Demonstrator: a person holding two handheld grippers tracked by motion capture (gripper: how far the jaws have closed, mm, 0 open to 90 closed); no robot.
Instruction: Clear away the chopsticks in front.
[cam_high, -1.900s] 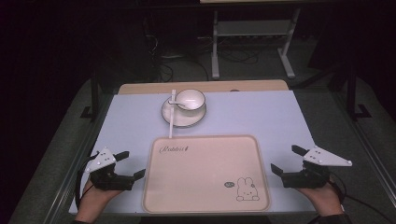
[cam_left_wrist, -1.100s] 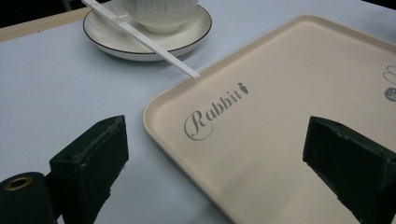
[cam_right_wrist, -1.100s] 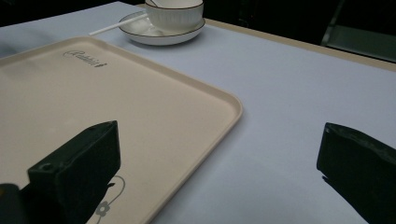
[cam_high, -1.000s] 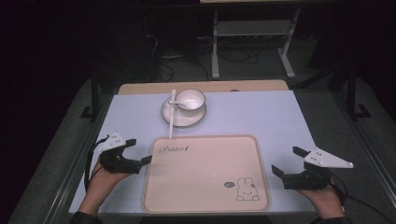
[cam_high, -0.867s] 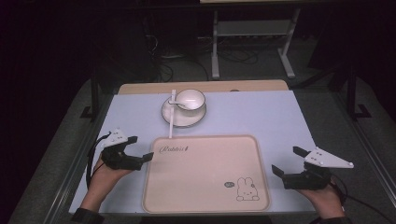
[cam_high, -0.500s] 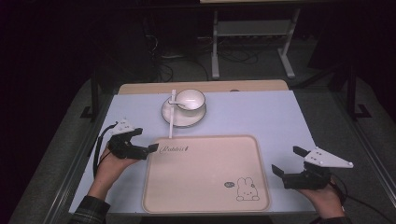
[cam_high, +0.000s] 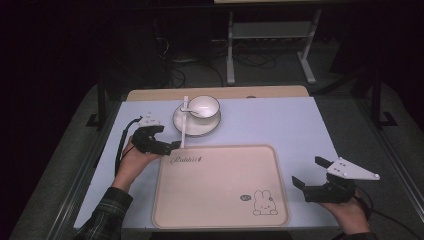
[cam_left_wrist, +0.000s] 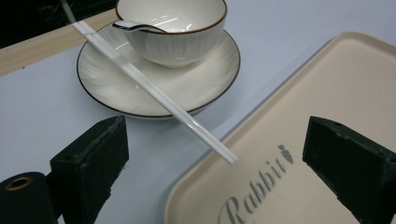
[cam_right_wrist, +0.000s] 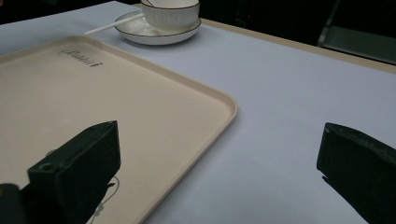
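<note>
A white bowl (cam_high: 203, 106) with a spoon (cam_left_wrist: 133, 25) in it sits on a white saucer (cam_high: 196, 126) at the table's far middle. White chopsticks (cam_high: 184, 121) lie across the saucer's left rim, their near tip over the edge of a beige tray (cam_high: 220, 185). My left gripper (cam_high: 167, 145) is open just left of that tip; in the left gripper view the chopsticks (cam_left_wrist: 154, 88) point between its jaws, short of them. My right gripper (cam_high: 310, 172) stands open at the tray's right edge with nothing between its jaws.
The tray (cam_right_wrist: 70, 102) carries a "Rabbit" script and a small rabbit drawing (cam_high: 263, 203). A wooden strip (cam_high: 220, 93) runs along the table's far edge. Beyond it stand a metal stand (cam_high: 267, 45) and cables on a dark floor.
My left gripper has moved forward and to the right, from the table's near left up to the tip of the chopsticks. The right gripper has stayed where it was.
</note>
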